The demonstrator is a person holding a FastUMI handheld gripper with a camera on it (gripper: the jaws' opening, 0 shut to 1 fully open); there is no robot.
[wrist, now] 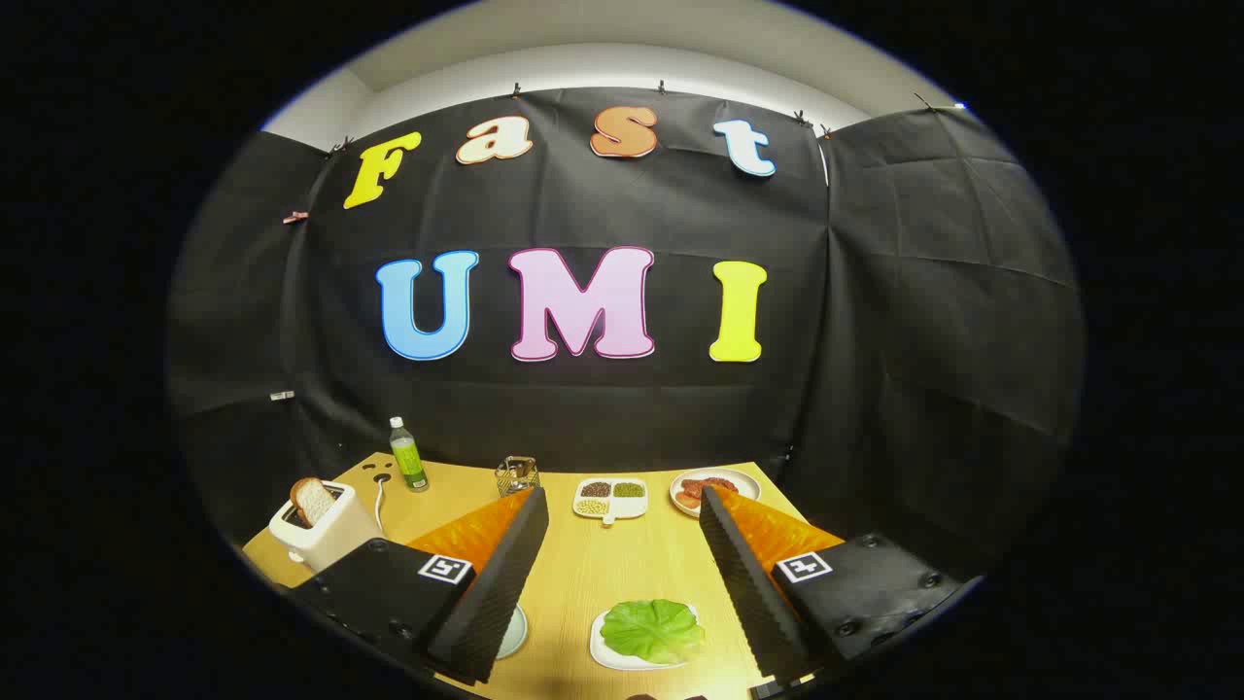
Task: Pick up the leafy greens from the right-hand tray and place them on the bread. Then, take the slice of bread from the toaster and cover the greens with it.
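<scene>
Field notes, readable marks.

Hand-held gripper (622,506), fingers spread wide with nothing between them: each finger's housing carries a square black-and-white fiducial tag. These are coded patterns, not letters or numbers.

Clear plastic bottle (407,455) at the far left of the tabletop (622,574): it has a green label band, but the print is too small to make out.

White toaster (321,530): no brand or dial marks legible on its side.

Divided dish (610,498), plate of sausages (714,488), glass cup (517,474): no markings legible.

No other writing to record on the things here.
</scene>
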